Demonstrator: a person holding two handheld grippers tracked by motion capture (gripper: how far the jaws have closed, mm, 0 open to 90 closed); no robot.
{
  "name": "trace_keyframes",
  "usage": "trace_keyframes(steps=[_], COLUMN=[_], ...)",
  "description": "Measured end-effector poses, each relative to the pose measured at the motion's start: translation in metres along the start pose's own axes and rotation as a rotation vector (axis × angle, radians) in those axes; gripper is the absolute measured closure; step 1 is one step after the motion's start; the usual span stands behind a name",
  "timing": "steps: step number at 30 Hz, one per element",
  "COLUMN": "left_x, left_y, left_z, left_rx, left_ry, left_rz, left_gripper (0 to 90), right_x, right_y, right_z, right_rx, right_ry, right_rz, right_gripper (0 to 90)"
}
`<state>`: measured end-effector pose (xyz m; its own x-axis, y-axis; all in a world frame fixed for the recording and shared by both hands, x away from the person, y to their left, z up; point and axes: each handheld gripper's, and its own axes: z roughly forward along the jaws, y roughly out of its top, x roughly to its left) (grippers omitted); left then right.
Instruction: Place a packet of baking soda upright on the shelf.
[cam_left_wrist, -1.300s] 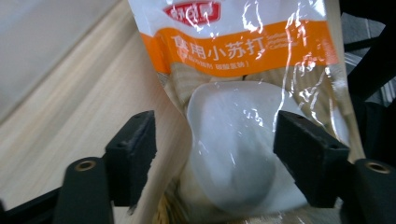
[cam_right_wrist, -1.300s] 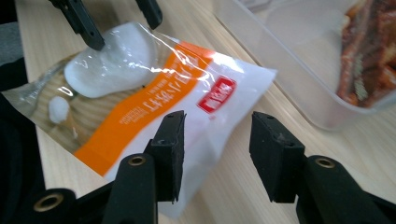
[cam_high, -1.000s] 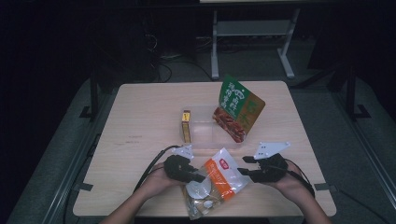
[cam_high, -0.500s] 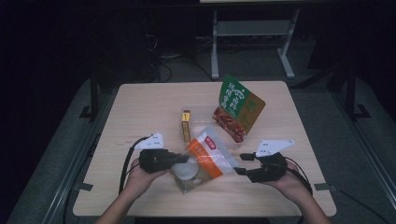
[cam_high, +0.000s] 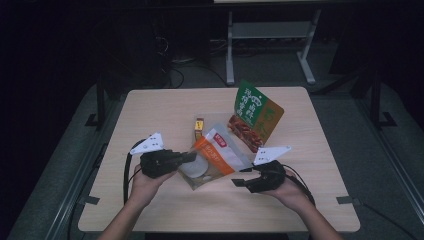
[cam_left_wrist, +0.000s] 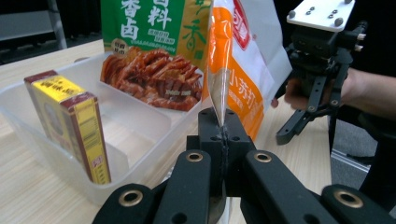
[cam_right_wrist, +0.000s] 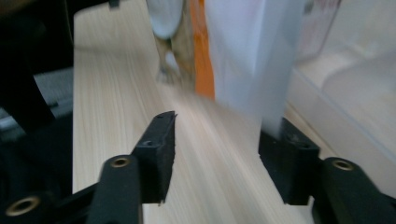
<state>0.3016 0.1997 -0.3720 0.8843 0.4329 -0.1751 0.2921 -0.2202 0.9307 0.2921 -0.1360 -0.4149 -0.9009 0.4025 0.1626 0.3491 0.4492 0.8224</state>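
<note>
Dark floor and a white metal frame lie behind the pale wooden table (cam_high: 150, 115), which bears a clear plastic tray (cam_left_wrist: 140, 135) near its middle. A green snack bag with a picture of red meat (cam_high: 256, 117) leans in the tray, beside a small yellow-and-red box (cam_high: 199, 127) standing on end. In front, the orange-and-white plastic pouch (cam_high: 215, 157) is lifted off the wood, tilted. The left gripper (cam_high: 187, 157), forearm reaching in from below, clamps the pouch's edge tight. The right gripper (cam_high: 241, 176), level at the pouch's other side, stands half open, its jaws having just closed a little; one pad meets the pouch's corner, no grip.
</note>
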Motion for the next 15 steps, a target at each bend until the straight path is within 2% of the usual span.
trace_keyframes(steps=[4,8,11,15], left_x=[-0.001,-0.002,-0.002,0.001], left_y=[0.002,0.001,-0.002,-0.005], left_z=[0.0,0.0,0.0,0.001], left_rx=[-0.029,-0.045,-0.052,-0.071], left_ry=[-0.009,-0.014,-0.02,-0.033], left_rz=[-0.014,-0.03,-0.049,-0.077], left_gripper=[89.8,89.8,89.7,89.6], right_x=[0.001,0.0,-0.002,-0.002], right_y=[0.005,0.009,0.013,0.015], right_z=[0.009,0.015,0.015,0.01], right_rx=[-0.063,-0.12,-0.179,-0.217], right_ry=[0.043,0.069,0.086,0.111], right_rz=[0.016,0.039,0.063,0.069], right_gripper=[55.2,68.9,82.0,88.8])
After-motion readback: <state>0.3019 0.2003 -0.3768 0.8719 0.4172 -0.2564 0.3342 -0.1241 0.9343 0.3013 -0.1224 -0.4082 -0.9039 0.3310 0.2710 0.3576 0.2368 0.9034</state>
